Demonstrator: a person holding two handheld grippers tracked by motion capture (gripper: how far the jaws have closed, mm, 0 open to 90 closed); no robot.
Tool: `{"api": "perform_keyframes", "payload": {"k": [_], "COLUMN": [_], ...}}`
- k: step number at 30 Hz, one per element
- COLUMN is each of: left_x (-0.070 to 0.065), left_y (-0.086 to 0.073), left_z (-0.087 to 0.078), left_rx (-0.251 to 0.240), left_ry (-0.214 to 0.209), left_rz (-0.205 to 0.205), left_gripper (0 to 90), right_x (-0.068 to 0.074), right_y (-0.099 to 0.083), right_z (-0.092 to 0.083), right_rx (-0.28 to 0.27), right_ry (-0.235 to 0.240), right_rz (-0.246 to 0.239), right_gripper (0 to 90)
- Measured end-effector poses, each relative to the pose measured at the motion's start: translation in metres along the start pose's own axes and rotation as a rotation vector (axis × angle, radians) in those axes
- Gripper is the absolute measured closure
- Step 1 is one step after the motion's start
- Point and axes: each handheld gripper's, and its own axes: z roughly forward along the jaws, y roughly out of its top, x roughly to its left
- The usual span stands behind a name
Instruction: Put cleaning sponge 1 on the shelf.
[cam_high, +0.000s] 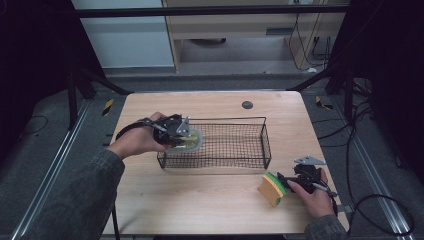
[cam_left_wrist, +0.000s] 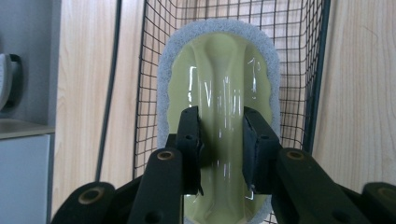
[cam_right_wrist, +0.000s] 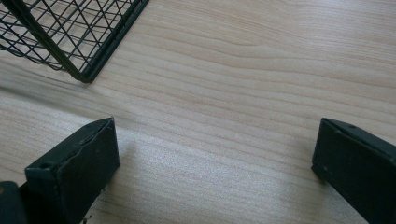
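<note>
A pale green scrubber with a grey-white pad (cam_left_wrist: 219, 60) sits at the left end of the black wire basket (cam_high: 220, 162). My left gripper (cam_left_wrist: 219, 116) is shut on the ridge of its handle. In the high view that gripper (cam_high: 187, 134) reaches over the basket's left rim onto the scrubber (cam_high: 196, 144). A yellow and green sponge (cam_high: 272, 189) stands on edge on the table right of the basket's front. My right gripper (cam_high: 286, 182) is just beside it. In the right gripper view this gripper (cam_right_wrist: 217, 135) is wide open over bare wood.
The wooden table (cam_high: 200, 200) has a small dark round disc (cam_high: 247, 104) near its far edge. A corner of the basket (cam_right_wrist: 70, 56) lies ahead and to the left of my right gripper. Cables trail off the table's right side.
</note>
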Motion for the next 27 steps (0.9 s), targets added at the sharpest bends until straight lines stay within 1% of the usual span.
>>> {"api": "perform_keyframes", "payload": {"k": [3, 5, 9, 10, 12, 14, 17, 20, 21, 24, 26, 27], "left_x": [0.000, 0.000, 0.000, -0.001, 0.000, -0.001, -0.001, 0.000, 0.000, -0.001, -0.002, -0.001], "left_y": [-0.004, -0.006, -0.007, -0.007, -0.007, -0.006, -0.006, -0.006, -0.006, -0.006, -0.007, -0.009], "left_z": [0.003, 0.006, 0.009, 0.009, 0.010, 0.011, 0.015, 0.018, 0.019, 0.022, 0.025, 0.027], "left_rx": [0.006, 0.004, 0.004, 0.002, 0.008, 0.003, 0.018, 0.016, 0.016, 0.017, 0.023, 0.021], "left_ry": [-0.012, -0.019, -0.023, -0.026, -0.027, -0.034, -0.043, -0.044, -0.051, -0.052, -0.056, -0.063], "left_rz": [-0.002, -0.012, -0.010, -0.016, -0.009, -0.018, -0.015, -0.013, -0.025, -0.018, -0.020, -0.031], "left_gripper": [70.8, 70.8, 70.8, 70.8, 70.7, 70.8, 70.8, 70.8, 70.8, 70.8, 70.8, 70.8], "right_x": [0.000, 0.000, 0.000, 0.000, 0.000, 0.000, 0.000, 0.000, 0.000, 0.000, 0.000, 0.000], "right_y": [0.000, 0.000, 0.000, 0.000, 0.000, 0.000, 0.000, 0.000, 0.000, 0.000, 0.000, 0.000], "right_z": [0.000, 0.000, 0.000, 0.000, 0.000, 0.000, 0.000, 0.000, 0.000, 0.000, 0.000, 0.000], "right_rx": [-0.002, -0.001, -0.002, -0.002, -0.002, -0.002, -0.001, -0.002, -0.001, -0.001, 0.000, -0.001], "right_ry": [0.000, 0.000, 0.000, 0.000, 0.000, 0.000, 0.000, 0.000, 0.000, 0.000, -0.001, 0.000], "right_rz": [-0.001, -0.002, 0.000, 0.000, 0.000, 0.000, -0.002, 0.000, -0.002, -0.002, -0.001, 0.000], "right_gripper": [0.8, 0.8, 0.8, 0.8, 0.8, 0.8, 0.8, 0.8, 0.8, 0.8, 0.8, 0.8]}}
